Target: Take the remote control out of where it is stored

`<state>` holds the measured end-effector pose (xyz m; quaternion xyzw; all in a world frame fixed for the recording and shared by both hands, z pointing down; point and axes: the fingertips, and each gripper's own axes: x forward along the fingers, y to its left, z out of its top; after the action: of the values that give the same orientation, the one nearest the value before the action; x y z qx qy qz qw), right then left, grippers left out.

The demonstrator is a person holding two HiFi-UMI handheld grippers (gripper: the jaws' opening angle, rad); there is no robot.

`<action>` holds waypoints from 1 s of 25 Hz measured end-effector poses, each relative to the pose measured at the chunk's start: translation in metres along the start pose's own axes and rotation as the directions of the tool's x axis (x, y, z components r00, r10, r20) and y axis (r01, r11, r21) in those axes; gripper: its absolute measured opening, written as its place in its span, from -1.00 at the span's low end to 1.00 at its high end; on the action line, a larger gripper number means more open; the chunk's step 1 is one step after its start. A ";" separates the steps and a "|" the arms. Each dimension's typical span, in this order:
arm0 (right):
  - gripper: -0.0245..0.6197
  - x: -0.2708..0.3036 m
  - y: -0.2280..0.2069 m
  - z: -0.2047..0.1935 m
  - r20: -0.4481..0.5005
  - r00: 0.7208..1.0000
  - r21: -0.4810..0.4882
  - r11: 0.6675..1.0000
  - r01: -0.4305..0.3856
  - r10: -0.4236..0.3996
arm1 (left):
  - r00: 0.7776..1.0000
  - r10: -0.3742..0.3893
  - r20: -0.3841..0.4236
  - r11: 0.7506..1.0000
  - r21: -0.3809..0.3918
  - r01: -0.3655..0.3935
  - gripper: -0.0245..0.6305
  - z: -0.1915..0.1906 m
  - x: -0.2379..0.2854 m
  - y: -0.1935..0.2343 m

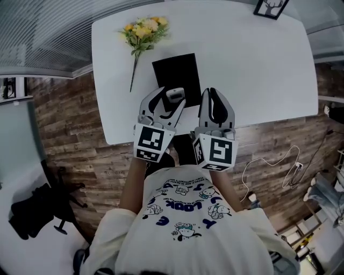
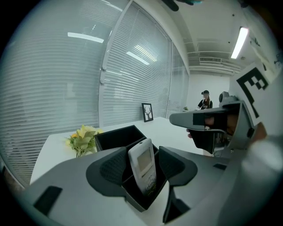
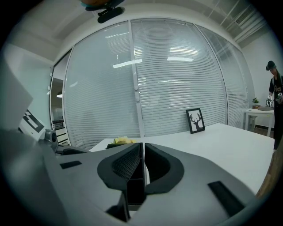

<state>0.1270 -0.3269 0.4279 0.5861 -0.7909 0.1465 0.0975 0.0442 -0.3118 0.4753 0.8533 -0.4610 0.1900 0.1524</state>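
Note:
A pale grey remote control (image 1: 175,94) stands upright in the near end compartment of a black storage box (image 1: 176,67) on the white table (image 1: 258,64). My left gripper (image 1: 167,100) is open, one jaw on each side of the remote with gaps showing. In the left gripper view the remote (image 2: 143,154) leans in the box (image 2: 117,134) between the pads of the left gripper (image 2: 142,171). My right gripper (image 1: 215,100) hovers just right of the box at the table's near edge. Its jaws are shut with nothing held, as the right gripper (image 3: 143,161) shows in its own view.
A bunch of yellow flowers (image 1: 142,29) lies left of the box. A framed deer picture (image 1: 270,7) stands at the far right corner. Window blinds run behind the table. A white cable (image 1: 279,166) lies on the wooden floor, and a person (image 2: 204,100) stands far off.

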 end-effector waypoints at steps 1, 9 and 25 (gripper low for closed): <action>-0.77 0.001 0.001 -0.001 -0.003 1.000 0.000 1.000 -0.001 0.001 | 1.000 -0.010 -0.007 1.000 -0.001 0.010 -0.21 0.000 0.001 0.000; -0.77 0.009 0.000 -0.003 -0.017 1.000 0.003 1.000 -0.010 0.010 | 0.994 -0.073 -0.078 0.997 0.030 0.076 -0.22 -0.007 0.014 -0.001; -0.77 0.006 -0.001 -0.004 -0.016 1.000 0.004 1.000 0.010 -0.010 | 0.976 -0.207 -0.070 0.966 0.145 0.215 -0.56 -0.007 0.015 -0.023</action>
<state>0.1266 -0.3310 0.4341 0.5890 -0.7869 0.1523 0.1032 0.0704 -0.3077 0.4866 0.9013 -0.3473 0.2302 0.1187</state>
